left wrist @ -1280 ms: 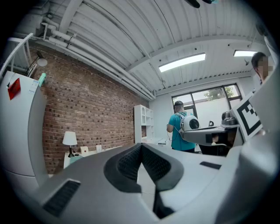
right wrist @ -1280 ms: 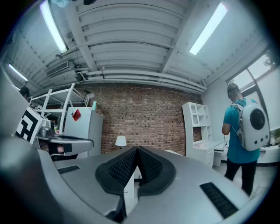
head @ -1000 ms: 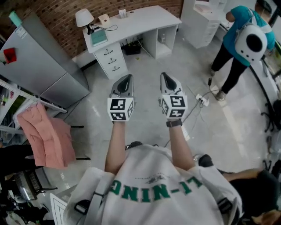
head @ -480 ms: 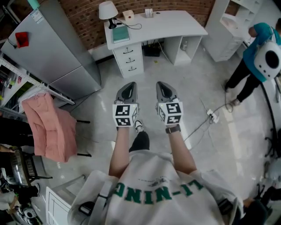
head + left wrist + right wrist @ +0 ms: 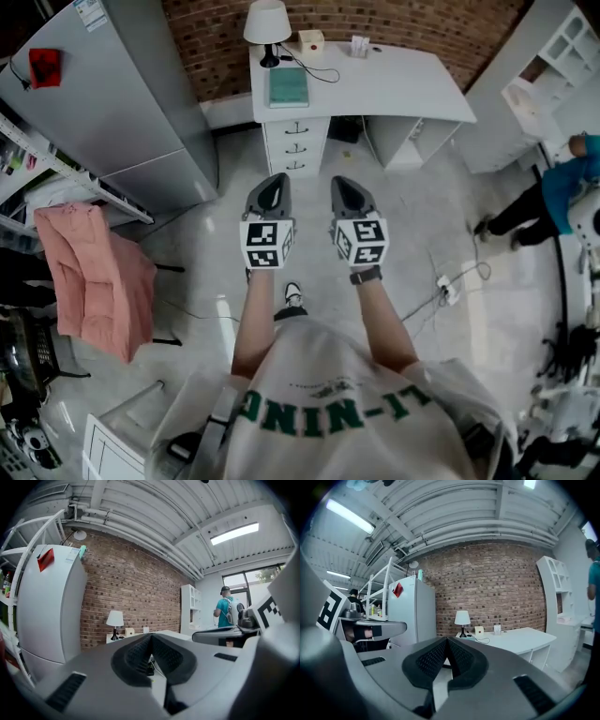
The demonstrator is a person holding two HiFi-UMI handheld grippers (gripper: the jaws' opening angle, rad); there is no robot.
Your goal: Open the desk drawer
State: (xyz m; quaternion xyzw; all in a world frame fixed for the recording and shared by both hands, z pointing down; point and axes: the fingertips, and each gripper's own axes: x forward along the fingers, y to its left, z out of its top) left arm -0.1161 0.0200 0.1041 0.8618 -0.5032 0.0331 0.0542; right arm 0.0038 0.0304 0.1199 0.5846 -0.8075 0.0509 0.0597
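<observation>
The white desk (image 5: pixel 394 84) stands against the brick wall, and its stack of three drawers (image 5: pixel 296 145) under the left end is closed, each with a small dark handle. My left gripper (image 5: pixel 273 180) and right gripper (image 5: pixel 343 181) are held side by side at arm's length, well short of the drawers and over bare floor. Both point at the desk. In the left gripper view the left gripper (image 5: pixel 151 639) has its pads meeting, with nothing held. The right gripper (image 5: pixel 446 641) is likewise shut and empty. The desk (image 5: pixel 520 639) shows beyond it.
A white lamp (image 5: pixel 267 23), a green book (image 5: pixel 288 86) and small boxes sit on the desk. A grey fridge (image 5: pixel 103 103) stands left of the drawers. A chair with pink cloth (image 5: pixel 94 281) is at the left, a person (image 5: pixel 553 192) and a floor cable (image 5: pixel 448 291) at the right.
The desk and drawers have come closer and moved to the middle of the head view as the person walks toward them. Both grippers stay shut in front.
</observation>
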